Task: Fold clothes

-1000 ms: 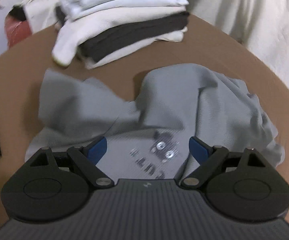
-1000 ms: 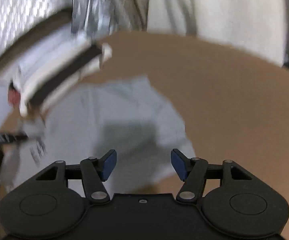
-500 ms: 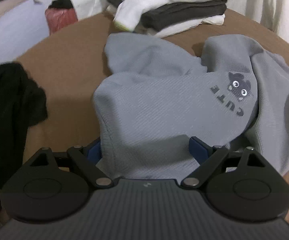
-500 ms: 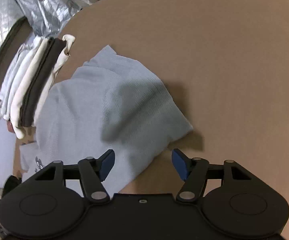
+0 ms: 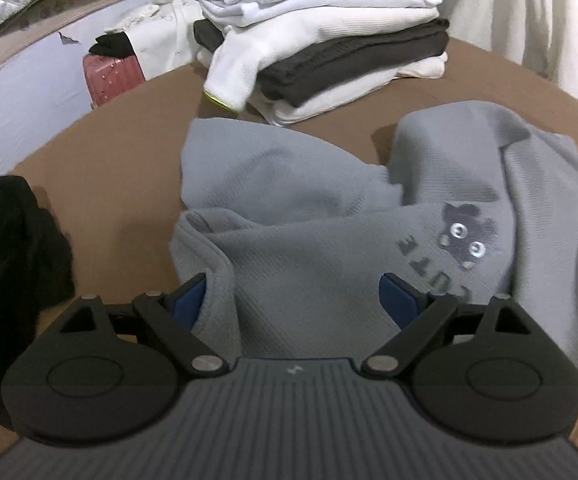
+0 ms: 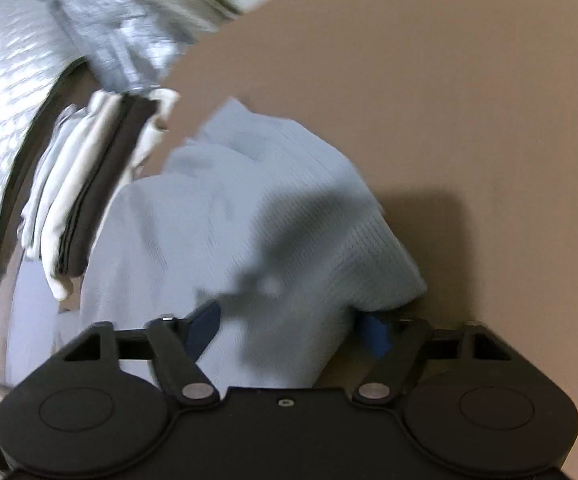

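Observation:
A crumpled grey shirt (image 5: 309, 232) with a dark cat print and the word "CUTE" lies on the brown table (image 5: 121, 160). My left gripper (image 5: 295, 300) is open, with the shirt's near edge lying between its blue pads. The same shirt shows in the right wrist view (image 6: 229, 232), blurred. My right gripper (image 6: 289, 326) is open, its blue pads on either side of a bunched corner of the shirt. Neither gripper is closed on the cloth.
A stack of folded white, dark and pale blue clothes (image 5: 321, 36) stands at the back of the table, also in the right wrist view (image 6: 85, 184). A black garment (image 5: 5, 256) lies at the left. A pink suitcase (image 5: 113, 76) stands beyond the table edge.
Both grippers have moved in low over the grey shirt. The cloth now lies between the open pads of each; a second ago the right gripper was farther back from it.

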`<state>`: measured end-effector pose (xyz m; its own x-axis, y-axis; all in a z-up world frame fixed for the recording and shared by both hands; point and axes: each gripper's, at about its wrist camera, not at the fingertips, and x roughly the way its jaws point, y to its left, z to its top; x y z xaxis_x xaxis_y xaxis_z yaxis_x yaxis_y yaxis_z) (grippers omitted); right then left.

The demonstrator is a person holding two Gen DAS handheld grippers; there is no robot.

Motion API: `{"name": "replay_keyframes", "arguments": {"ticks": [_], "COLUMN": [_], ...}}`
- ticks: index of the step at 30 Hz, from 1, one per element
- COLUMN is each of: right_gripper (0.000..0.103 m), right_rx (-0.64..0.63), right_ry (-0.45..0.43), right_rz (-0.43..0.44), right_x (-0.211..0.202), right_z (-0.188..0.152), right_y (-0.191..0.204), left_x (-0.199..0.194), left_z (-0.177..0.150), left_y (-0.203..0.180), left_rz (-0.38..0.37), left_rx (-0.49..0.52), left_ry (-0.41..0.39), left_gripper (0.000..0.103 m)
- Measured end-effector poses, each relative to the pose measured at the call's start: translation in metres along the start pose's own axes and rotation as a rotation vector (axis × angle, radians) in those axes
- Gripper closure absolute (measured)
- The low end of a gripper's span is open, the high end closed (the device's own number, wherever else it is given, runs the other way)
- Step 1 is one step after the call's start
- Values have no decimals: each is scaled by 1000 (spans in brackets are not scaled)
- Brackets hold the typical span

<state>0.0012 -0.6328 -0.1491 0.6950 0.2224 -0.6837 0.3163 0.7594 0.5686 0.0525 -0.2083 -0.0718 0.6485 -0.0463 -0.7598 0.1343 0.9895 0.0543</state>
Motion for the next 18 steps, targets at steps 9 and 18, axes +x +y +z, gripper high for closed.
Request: {"name": "replay_keyframes", "arguments": {"ticks": [9, 18], "right_gripper": [98, 88], "right_rx": [-372, -113], "right_ry": [-443, -439], "right_rz": [-180, -501], "right_x": [-48, -65], "right_z": [53, 74], "right_y": [49, -66], "left_x": [-19, -8], "left_z": [22, 36], "left_y": [-11, -79], "left_rz": [-145, -325], "left_rx": [30, 98], "left_ry": [-12, 25], "left_gripper": [24, 24]}}
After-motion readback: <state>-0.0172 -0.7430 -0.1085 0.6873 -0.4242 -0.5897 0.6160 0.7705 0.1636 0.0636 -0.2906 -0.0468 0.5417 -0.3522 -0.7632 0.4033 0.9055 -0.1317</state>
